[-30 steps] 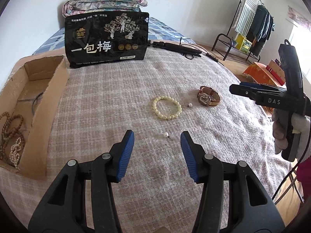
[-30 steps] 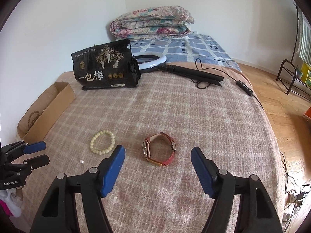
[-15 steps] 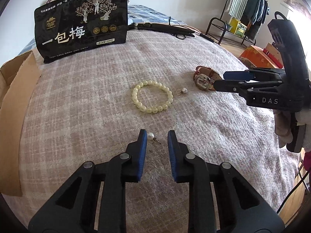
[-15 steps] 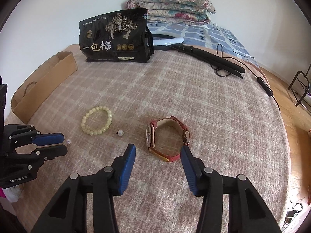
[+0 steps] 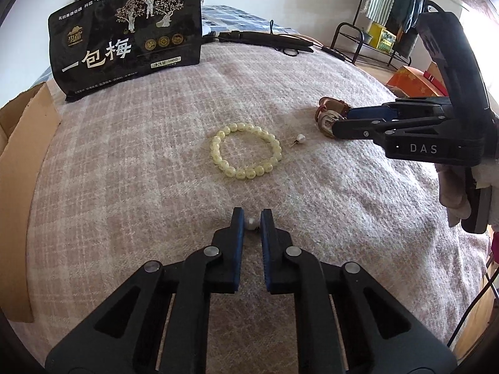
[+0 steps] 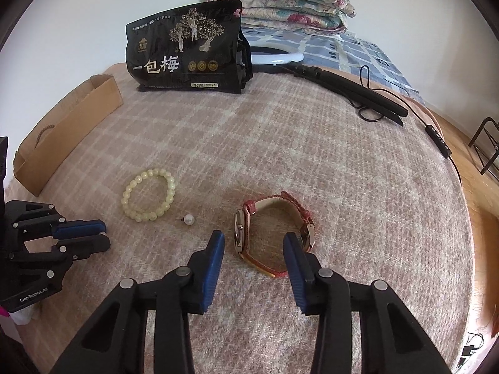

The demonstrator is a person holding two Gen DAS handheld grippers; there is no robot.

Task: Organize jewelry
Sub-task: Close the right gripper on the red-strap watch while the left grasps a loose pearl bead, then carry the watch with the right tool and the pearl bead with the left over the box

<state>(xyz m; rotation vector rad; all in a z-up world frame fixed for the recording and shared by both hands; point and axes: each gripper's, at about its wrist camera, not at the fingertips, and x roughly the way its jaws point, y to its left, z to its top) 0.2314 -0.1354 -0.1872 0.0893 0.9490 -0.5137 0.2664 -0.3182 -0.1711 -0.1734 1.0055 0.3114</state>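
Beside the bead bracelet [image 5: 246,150], a pearl earring [image 5: 251,223] is pinched by the just-closing left gripper [image 5: 250,218]; the red-strapped watch [image 6: 274,233] is straddled, ungripped, by the closing right gripper [image 6: 254,243].

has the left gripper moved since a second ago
Yes. The left gripper came down and forward toward the bead bracelet, its jaws closing around a pearl earring.

Black grippers [image 5: 250,222], blue-padded jaws (silver screws)
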